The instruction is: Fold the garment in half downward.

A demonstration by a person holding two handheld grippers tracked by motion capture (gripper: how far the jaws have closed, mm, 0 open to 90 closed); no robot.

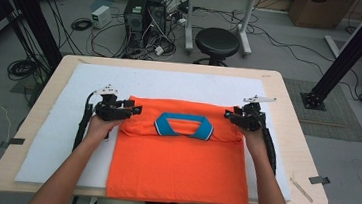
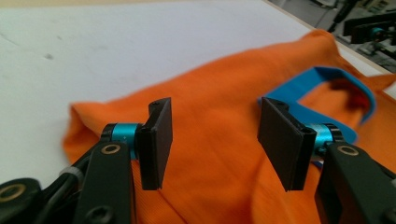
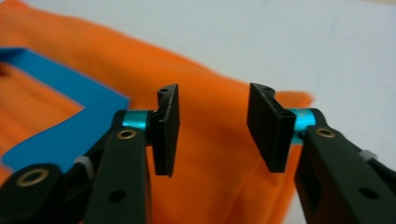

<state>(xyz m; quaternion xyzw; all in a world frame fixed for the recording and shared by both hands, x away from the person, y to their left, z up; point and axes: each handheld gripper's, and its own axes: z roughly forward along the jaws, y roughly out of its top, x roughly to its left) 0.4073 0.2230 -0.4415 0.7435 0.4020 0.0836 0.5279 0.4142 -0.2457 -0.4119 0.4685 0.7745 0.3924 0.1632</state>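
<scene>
An orange polo shirt (image 1: 177,167) with a blue collar (image 1: 183,125) lies folded on the white mat, its lower hem hanging over the near table edge. My left gripper (image 1: 135,110) stands open at the shirt's upper left corner. In the left gripper view its jaws (image 2: 215,140) are spread just above the orange cloth (image 2: 215,84), with the collar (image 2: 322,77) beyond and nothing pinched. My right gripper (image 1: 229,115) stands open at the upper right corner. In the right gripper view it (image 3: 212,133) hovers over the fabric's edge (image 3: 93,60), with the collar (image 3: 70,93) to its left.
A white mat (image 1: 65,136) covers most of the wooden table (image 1: 43,104). Beyond the far edge are a black stool (image 1: 217,42), computer towers (image 1: 144,15) and tangled floor cables. Black frame posts (image 1: 355,43) stand at both sides.
</scene>
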